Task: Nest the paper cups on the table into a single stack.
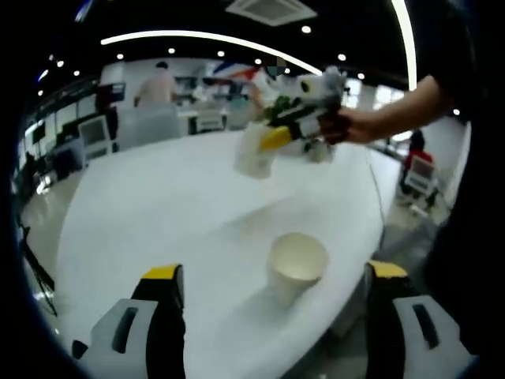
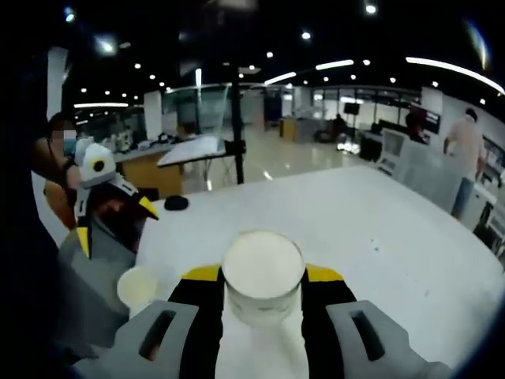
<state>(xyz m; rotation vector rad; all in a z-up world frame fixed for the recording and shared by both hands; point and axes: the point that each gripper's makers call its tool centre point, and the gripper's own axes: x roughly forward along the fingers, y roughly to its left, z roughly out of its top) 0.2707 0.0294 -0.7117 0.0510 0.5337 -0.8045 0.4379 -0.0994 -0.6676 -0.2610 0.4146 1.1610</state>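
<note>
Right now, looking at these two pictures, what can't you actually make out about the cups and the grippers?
- Held cup, right gripper view: its lower part is hidden between the right gripper jaws, so single or nested is unclear.
- Same cup, left gripper view: motion-blurred.
- Cup on the table: its base is hidden by its own body.
- Left gripper: lower body cut off by the edge.

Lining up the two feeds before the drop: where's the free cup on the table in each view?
Left gripper view: free cup, lower centre, upright, between the jaws.
Right gripper view: lower left, beside the left gripper.
Shared landmark: held cup in the right gripper.
</note>
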